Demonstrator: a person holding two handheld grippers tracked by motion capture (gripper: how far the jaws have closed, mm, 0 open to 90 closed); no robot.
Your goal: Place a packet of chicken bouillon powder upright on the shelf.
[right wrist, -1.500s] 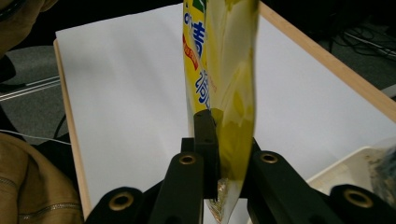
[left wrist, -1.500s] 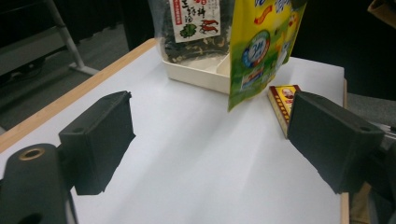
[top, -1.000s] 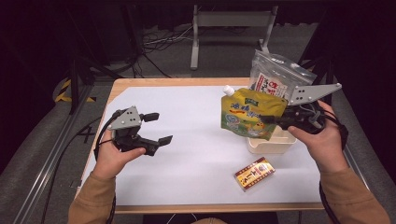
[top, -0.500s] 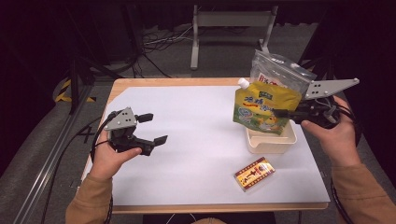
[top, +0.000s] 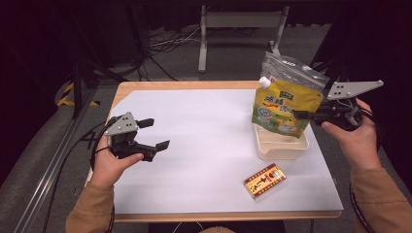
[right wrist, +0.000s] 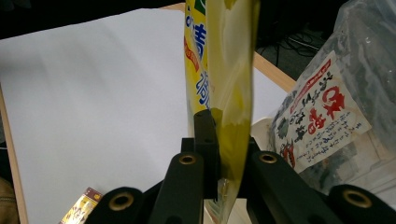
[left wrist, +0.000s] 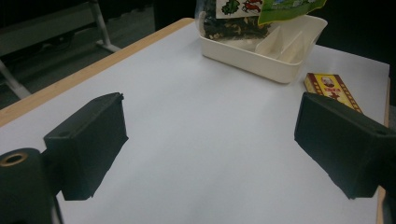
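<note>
- White sheeting covers the desk (top: pixel 204 145), which has a wooden rim showing at its edges; going left to right, the left gripper (top: pixel 155 135) comes first, held just above the sheet near the left edge with its jaws wide apart and nothing between them.
- Middle of the desk: bare white surface, and toward the front a small red-and-yellow box (top: pixel 264 180) lying flat, apart from everything else.
- Right of centre: a cream tray (top: pixel 281 145) with an inner divider, and a clear bag with a red-and-white label (top: pixel 296 73) standing in its far compartment.
- The yellow-green pouch (top: pixel 284 109) hangs upright in the air over the tray, its lower edge at about rim level; whether it touches the tray I cannot tell.
- The pouch is a soft, glossy spouted pack with a white cap at its top left corner, blue lettering and a cartoon print; seen edge-on in the right gripper view it is thin and flat.
- Far right: the right gripper (top: pixel 297 115) is clamped on the pouch's right edge, jaws together on the film.
- The step in hand looks like placing the pouch into the tray's near compartment; the next move calls for lowering it squarely in front of the clear bag, then releasing.
</note>
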